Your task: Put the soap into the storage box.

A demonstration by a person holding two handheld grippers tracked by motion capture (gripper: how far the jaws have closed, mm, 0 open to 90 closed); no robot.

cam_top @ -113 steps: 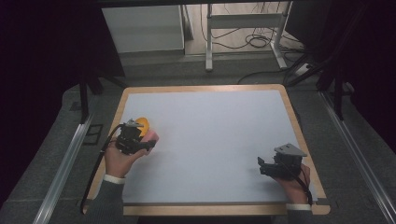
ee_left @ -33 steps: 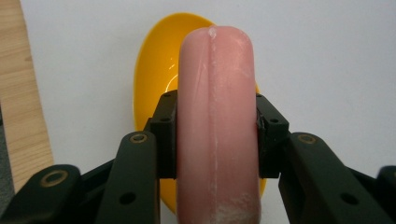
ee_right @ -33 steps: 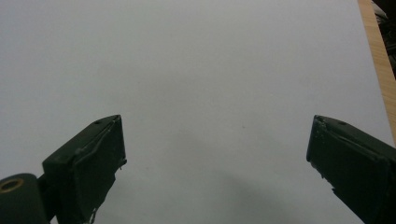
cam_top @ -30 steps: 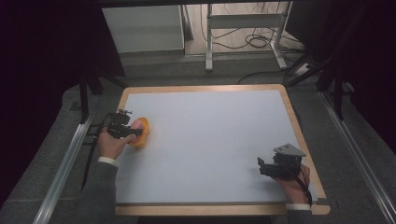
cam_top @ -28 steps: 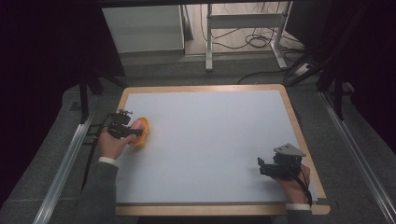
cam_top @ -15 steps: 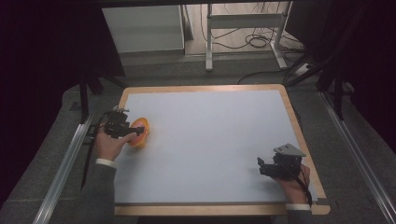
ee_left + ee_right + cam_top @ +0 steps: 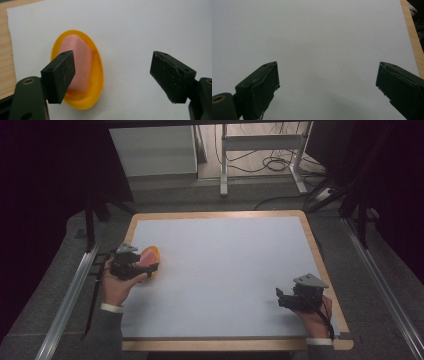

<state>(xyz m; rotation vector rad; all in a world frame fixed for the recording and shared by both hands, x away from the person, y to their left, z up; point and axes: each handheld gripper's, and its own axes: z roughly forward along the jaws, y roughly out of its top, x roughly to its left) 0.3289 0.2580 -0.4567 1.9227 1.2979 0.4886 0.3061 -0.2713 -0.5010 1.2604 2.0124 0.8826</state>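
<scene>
The orange dish (image 7: 96,75) with its pink block (image 7: 77,67) may slide off the surface (image 7: 225,270) if the left tongs (image 7: 112,75), wide like the empty right tongs (image 7: 327,87), knock it.

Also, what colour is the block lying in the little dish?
Pink block, in a yellow-orange dish; clearest in the left gripper view.

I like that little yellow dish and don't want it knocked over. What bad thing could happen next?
The left gripper is open, and one jaw sits right in front of the yellow dish. Closing now might only clip the rim, tipping it or sliding it aside.

The pink block lies loose in the dish, so a bump could spill it out.

The dish sits near the table's wooden edge, so a hard push might send it off.
</scene>
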